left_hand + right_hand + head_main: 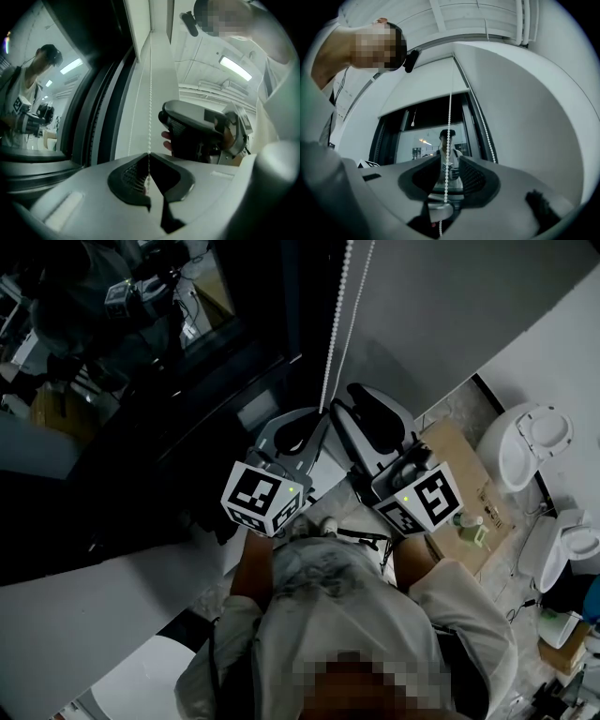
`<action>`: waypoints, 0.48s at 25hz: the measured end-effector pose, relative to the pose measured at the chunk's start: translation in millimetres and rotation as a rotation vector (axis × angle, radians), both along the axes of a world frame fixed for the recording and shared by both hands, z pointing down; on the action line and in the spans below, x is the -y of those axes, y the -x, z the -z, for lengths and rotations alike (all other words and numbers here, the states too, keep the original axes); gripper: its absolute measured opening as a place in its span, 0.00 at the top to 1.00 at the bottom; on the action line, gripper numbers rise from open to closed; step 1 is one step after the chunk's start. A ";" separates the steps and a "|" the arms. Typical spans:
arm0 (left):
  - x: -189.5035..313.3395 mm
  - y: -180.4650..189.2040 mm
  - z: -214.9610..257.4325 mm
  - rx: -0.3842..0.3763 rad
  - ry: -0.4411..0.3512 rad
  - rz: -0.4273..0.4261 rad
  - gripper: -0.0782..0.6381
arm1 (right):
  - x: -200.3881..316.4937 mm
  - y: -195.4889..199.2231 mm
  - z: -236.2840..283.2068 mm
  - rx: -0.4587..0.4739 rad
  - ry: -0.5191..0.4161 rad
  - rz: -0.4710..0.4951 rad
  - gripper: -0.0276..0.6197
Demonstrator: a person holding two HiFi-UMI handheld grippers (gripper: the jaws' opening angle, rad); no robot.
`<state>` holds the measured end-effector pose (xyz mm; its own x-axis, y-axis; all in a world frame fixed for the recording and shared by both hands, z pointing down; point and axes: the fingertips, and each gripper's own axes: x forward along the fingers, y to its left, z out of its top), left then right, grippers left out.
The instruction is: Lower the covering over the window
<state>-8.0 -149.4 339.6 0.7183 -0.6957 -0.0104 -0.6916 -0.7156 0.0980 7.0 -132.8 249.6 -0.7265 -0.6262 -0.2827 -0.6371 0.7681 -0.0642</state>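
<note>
Head view first: white beaded cord (336, 324) drops in two thin strands from the top edge, its long axis running down the picture with a slight lean to the left, and ends at the left gripper (314, 420). That grey tool sits just below and left of the right gripper (354, 399). The two are close beside one another, each with a black-and-white marker cube (264, 495) at its rear. To their left lies the dark window pane (141, 362), holding a dim reflection of a person.

Left gripper view: the black-padded jaws stand together, pinched on one strand of the cord. The strand rises straight up from the pinch, taut and plumb. The right gripper shows just beyond, higher and to the right.

Right gripper view: the jaws stand wide apart. One strand runs upright between the pads and, as far as can be seen, touches neither. The other strand hangs further to the right. Above, the pale roller blind (424, 89) covers only the upper part of the window, its bottom edge running across the glass, with bare dark pane beneath
</note>
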 end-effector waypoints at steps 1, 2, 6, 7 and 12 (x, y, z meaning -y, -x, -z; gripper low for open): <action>-0.9 -0.1 -2.1 -0.003 0.004 0.000 0.87 | 0.6 1.1 2.9 0.001 -0.006 0.004 0.76; -1.8 0.0 -3.1 -0.006 0.005 -0.001 0.87 | 1.2 2.1 6.0 0.003 -0.014 0.007 0.76; -3.8 0.7 -4.8 -0.005 0.003 0.000 0.87 | 5.0 7.7 18.6 0.008 -0.040 0.020 0.76; -4.4 0.6 -5.0 -0.005 0.003 0.000 0.87 | 6.5 9.7 21.5 0.009 -0.045 0.025 0.76; -8.6 -1.6 -4.1 -0.005 -0.002 -0.002 0.87 | 13.0 18.9 33.7 0.012 -0.058 0.046 0.76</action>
<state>-6.4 -140.9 343.6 0.7196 -0.6942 -0.0155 -0.6897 -0.7172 0.0997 -11.9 -145.8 215.9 -0.7501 -0.5751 -0.3265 -0.6008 0.7989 -0.0268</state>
